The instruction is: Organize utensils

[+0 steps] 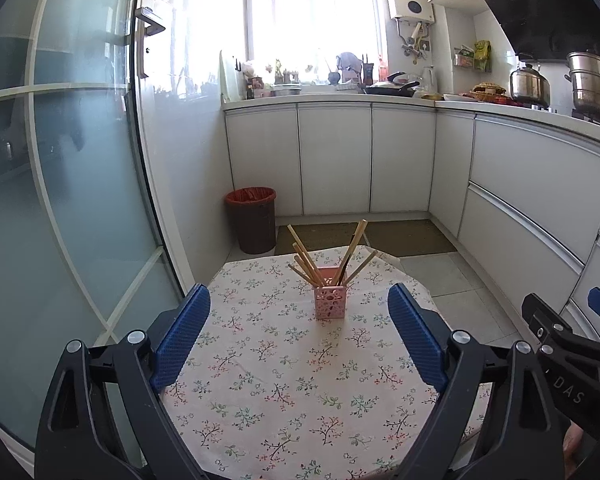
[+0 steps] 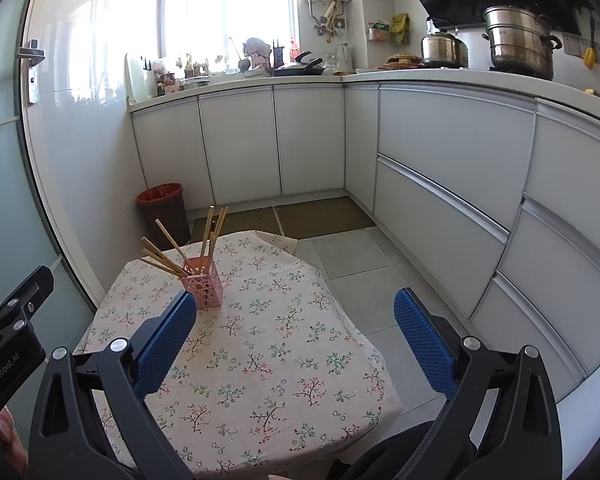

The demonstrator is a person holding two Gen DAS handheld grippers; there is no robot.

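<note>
A pink perforated holder [image 1: 330, 302] [image 2: 203, 286] stands upright on a small table [image 1: 260, 380] [image 2: 268, 360] covered with a floral cloth. Several wooden chopsticks [image 1: 350, 252] [image 2: 168, 254] lean out of it in a fan. My left gripper [image 1: 299, 300] hovers open over the near part of the table, with the holder farther off, seen between its blue pads and apart from them. My right gripper [image 2: 296, 308] is open too, with nothing between its fingers; the holder sits just beyond its left pad [image 2: 168, 344].
A brown bin [image 1: 252, 218] [image 2: 165, 214] with a red liner stands on the floor beyond the table. A frosted glass door [image 1: 60, 200] runs along the left. White cabinets [image 1: 520, 200] [image 2: 440, 184] line the back and right, with pots on the counter above.
</note>
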